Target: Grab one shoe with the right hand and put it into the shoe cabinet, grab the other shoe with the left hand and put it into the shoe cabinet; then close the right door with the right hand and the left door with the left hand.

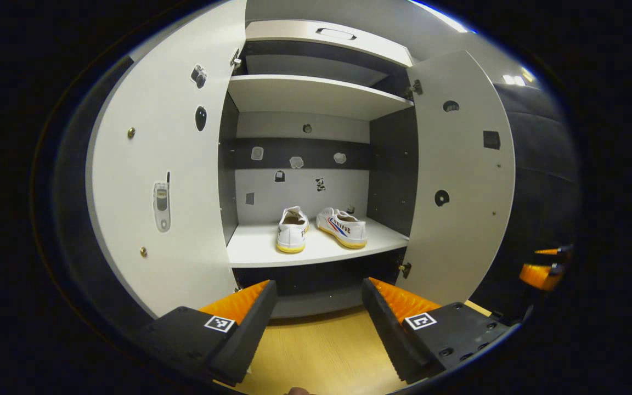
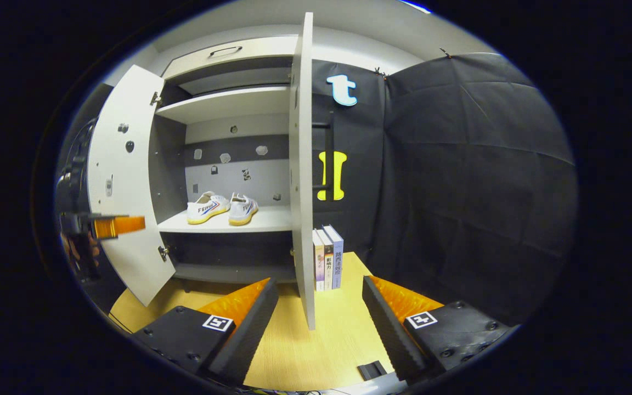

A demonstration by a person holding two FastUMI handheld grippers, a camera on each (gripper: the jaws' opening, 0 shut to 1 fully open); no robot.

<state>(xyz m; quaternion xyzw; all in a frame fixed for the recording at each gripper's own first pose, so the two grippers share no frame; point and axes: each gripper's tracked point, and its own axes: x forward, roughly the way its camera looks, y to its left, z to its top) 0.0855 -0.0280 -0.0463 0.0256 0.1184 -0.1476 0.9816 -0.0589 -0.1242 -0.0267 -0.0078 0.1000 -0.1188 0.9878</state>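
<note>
- The shoe cabinet (image 1: 316, 93) stands wide open, and both shoes already sit on its lower shelf (image 1: 261, 249), so by my reading the step in hand is closing the doors, right one first.
- The right door (image 2: 300, 164) stands edge-on in the right gripper view, swung straight out toward the camera, its long axis upright. To close it well, press a finger flat against its outer face near the free edge and sweep it round on the hinge; pushing close to the hinge would take more force.
- The left door (image 1: 157, 175) is swung out at a wide angle, inner face showing, and needs the same push afterwards.
- The right gripper (image 2: 320, 307) is released, its fingers spread to either side of the right door's lower edge and holding nothing.
- The left gripper (image 1: 320, 307) is likewise spread and empty, low in front of the cabinet and facing the shelf.
- The books (image 2: 328, 258) stand upright just beside the right door's outer face; keep the sweep clear of them.
- The left shoe (image 1: 292, 230) lies heel toward the opening, pointing into the cabinet.
- The right shoe (image 1: 342, 226) lies just beside it, angled, side stripes showing.
</note>
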